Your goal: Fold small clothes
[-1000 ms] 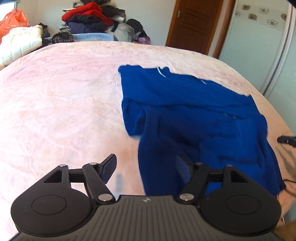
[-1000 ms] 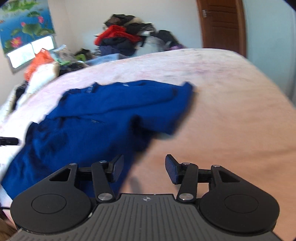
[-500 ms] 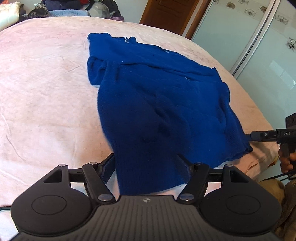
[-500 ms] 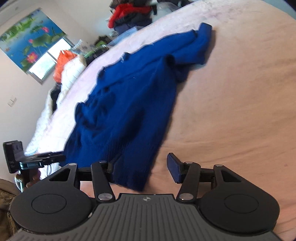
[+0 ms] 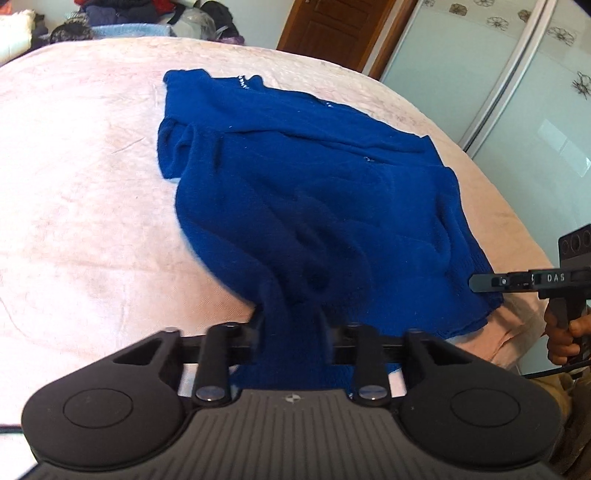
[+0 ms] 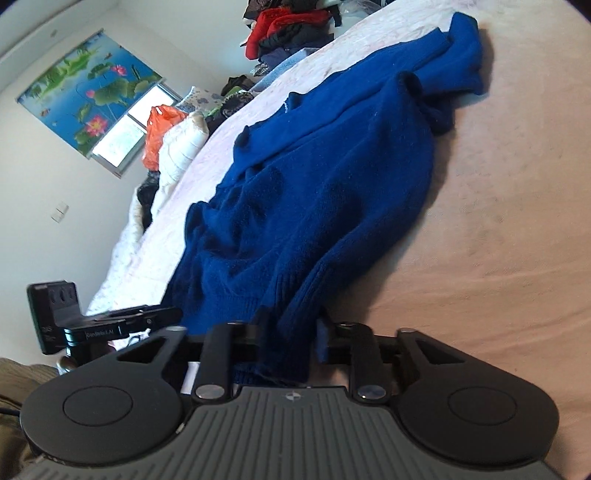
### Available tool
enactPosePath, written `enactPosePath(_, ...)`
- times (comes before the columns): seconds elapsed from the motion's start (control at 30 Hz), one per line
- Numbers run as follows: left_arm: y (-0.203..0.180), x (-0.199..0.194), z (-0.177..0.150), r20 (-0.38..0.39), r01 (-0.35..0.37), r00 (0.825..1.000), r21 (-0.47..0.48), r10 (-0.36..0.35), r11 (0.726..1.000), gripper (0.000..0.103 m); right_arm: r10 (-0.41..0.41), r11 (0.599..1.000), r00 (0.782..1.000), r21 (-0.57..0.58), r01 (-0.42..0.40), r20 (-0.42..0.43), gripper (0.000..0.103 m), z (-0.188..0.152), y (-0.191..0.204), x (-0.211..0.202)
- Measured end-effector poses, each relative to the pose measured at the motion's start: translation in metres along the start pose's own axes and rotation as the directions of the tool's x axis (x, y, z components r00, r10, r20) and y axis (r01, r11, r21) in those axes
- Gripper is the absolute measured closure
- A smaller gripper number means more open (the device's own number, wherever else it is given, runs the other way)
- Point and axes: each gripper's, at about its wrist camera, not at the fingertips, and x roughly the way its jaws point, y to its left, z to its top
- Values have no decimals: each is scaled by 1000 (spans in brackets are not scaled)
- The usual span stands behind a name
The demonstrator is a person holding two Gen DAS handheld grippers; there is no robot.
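A dark blue knit sweater (image 5: 314,192) lies rumpled on the pink bed (image 5: 81,177). It also shows in the right wrist view (image 6: 332,177). My left gripper (image 5: 290,325) is shut on the sweater's near hem at its left corner. My right gripper (image 6: 290,332) is shut on the hem at the other near corner. The cloth bunches between each pair of fingers and hides the pads. The right gripper shows at the right edge of the left wrist view (image 5: 517,282); the left gripper shows at the left edge of the right wrist view (image 6: 110,325).
A heap of clothes (image 6: 291,26) lies beyond the bed's far end. A white quilt (image 6: 177,147) and an orange bag (image 6: 162,125) sit by the window. A wooden door (image 5: 332,29) and glass wardrobe doors (image 5: 517,110) stand to the right.
Both grippers moved down to the sweater's near hem and closed on it; one second ago both were open above the bed. The hem is now pulled toward me.
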Motion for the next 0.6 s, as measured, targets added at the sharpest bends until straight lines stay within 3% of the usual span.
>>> enactPosePath(0.07, 3, 0, 1, -5, 15, 1000, -34, -15, 999, 90, -12, 1000, 1000, -24, 12, -4, 88, -1, 3, -3)
enactPosePath(0.13, -3, -5, 0, 17, -3, 1000, -4, 3, 1000, 91, 5, 1000, 1000, -25, -5, -6, 88, -1, 6, -8)
enactPosePath(0.23, -17, -25, 4, 87, 20, 996, 48, -24, 999, 91, 50, 998, 999, -38, -50, 16, 88, 4, 13, -22)
enactPosePath(0.33, -30, -57, 13, 182, 47, 981, 95, -64, 994, 91, 128, 990, 990, -66, -124, 60, 88, 13, 24, -46)
enactPosePath(0.47, -36, -105, 22, 293, 101, 946, 132, -136, 986, 91, 247, 960, 962, -168, -226, 114, 88, 23, 48, -84)
enactPosePath(0.6, -36, -142, 25, 358, 137, 915, 151, -183, 979, 91, 383, 883, 912, -350, -314, 147, 88, 26, 74, -127)
